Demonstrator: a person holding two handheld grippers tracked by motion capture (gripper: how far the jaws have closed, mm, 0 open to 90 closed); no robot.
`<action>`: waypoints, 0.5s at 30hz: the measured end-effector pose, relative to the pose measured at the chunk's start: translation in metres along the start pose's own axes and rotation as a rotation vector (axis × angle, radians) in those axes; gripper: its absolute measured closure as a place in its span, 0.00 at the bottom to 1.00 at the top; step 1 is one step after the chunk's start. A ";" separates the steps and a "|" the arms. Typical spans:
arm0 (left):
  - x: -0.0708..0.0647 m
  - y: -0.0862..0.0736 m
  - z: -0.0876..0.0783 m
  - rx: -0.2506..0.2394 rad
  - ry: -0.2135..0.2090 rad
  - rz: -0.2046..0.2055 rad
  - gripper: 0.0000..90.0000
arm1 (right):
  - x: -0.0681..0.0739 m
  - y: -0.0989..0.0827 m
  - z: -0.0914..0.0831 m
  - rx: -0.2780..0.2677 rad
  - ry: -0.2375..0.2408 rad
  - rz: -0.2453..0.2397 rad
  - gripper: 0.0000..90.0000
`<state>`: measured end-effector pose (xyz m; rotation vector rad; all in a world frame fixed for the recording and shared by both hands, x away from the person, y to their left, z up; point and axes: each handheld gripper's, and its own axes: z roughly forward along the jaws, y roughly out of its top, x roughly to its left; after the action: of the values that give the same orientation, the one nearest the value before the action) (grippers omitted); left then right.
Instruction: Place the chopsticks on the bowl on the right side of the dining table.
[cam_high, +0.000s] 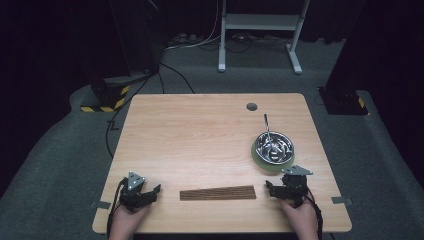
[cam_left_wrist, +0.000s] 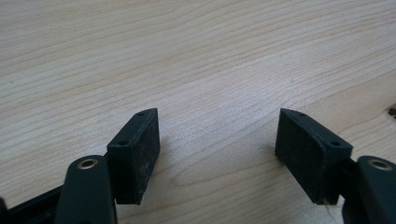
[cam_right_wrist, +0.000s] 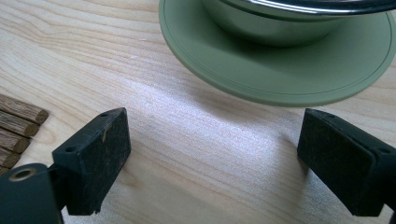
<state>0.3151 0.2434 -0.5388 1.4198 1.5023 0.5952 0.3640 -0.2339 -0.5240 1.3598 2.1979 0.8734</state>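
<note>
From the high view I see both claws resting low at the near edge of the wooden worktop (cam_high: 200, 130), at the bottom of the frame. My left claw (cam_high: 150, 192) sits at lower left, my right claw (cam_high: 275, 187) at lower right, and between them, well apart from either, lies a brown slatted mat (cam_high: 218, 192) stretched flat along the lower middle. In the left claw's own view its jaws stand wide apart with bare wood grain between them, gripping nothing (cam_left_wrist: 217, 144). In the right claw's view the jaws are likewise spread and empty (cam_right_wrist: 212, 158); the ends of the mat's sticks (cam_right_wrist: 18, 126) show at the left edge of that frame. Just beyond the right claw, at the top of its view, a green plate (cam_right_wrist: 280, 70) rests on the worktop with a shiny metal bowl (cam_right_wrist: 275, 23) on it. From above, a metal utensil (cam_high: 267, 127) leans out of the bowl toward the upper frame.
</note>
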 end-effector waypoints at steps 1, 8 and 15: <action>0.000 0.000 0.000 0.001 0.000 0.003 0.34 | 0.000 0.000 0.000 0.001 0.000 0.001 0.10; 0.000 0.000 0.000 -0.004 0.005 0.002 0.34 | 0.002 -0.002 -0.001 -0.006 -0.015 0.016 0.10; 0.000 0.000 0.000 -0.013 0.006 -0.005 0.34 | 0.001 -0.002 -0.002 -0.007 -0.009 0.001 0.10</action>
<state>0.3151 0.2432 -0.5388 1.4052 1.5039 0.6054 0.3609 -0.2345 -0.5244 1.3591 2.1850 0.8729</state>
